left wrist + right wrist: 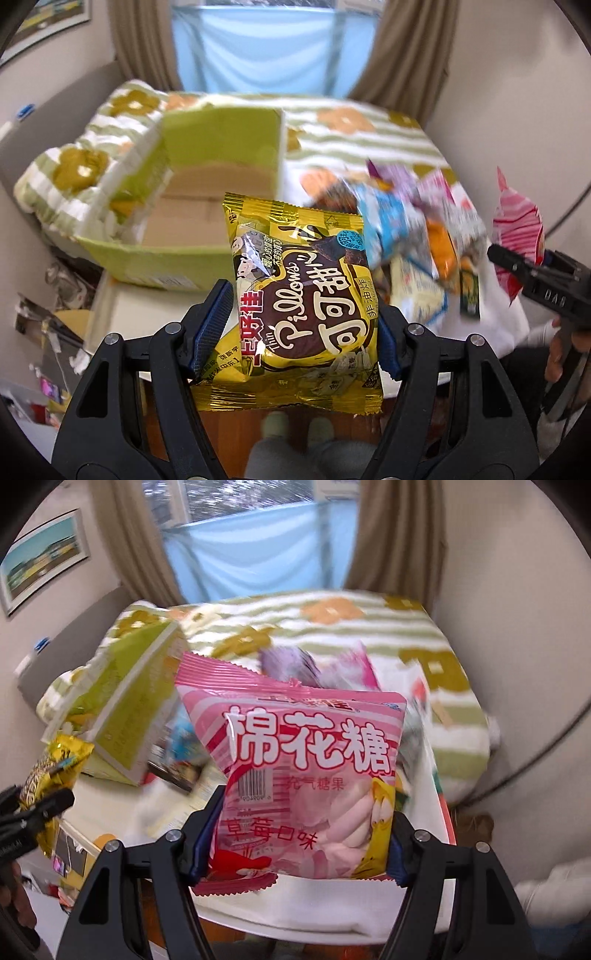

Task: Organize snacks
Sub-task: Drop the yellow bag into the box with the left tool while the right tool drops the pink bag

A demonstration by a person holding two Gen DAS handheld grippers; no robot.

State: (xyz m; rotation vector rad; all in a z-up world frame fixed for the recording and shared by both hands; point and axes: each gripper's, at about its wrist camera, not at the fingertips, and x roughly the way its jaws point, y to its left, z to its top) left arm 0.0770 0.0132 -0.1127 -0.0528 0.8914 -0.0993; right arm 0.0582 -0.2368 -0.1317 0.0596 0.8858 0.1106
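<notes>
Both grippers clamped on snack packets.
Left gripper grips yellow packet, centre frame, marked "Thin Pillows"; right gripper grips pink striped packet, marked "棉花糖".

At the centre of the left wrist frame, the cocoa snack packet is gold-yellow with a dark brown oval and white lettering. Upper left, the cardboard box is lime green outside, tan inside. The marshmallow packet is pink-and-white striped with white characters outlined in red. The blanket has green-white stripes with orange and olive flowers.
</notes>
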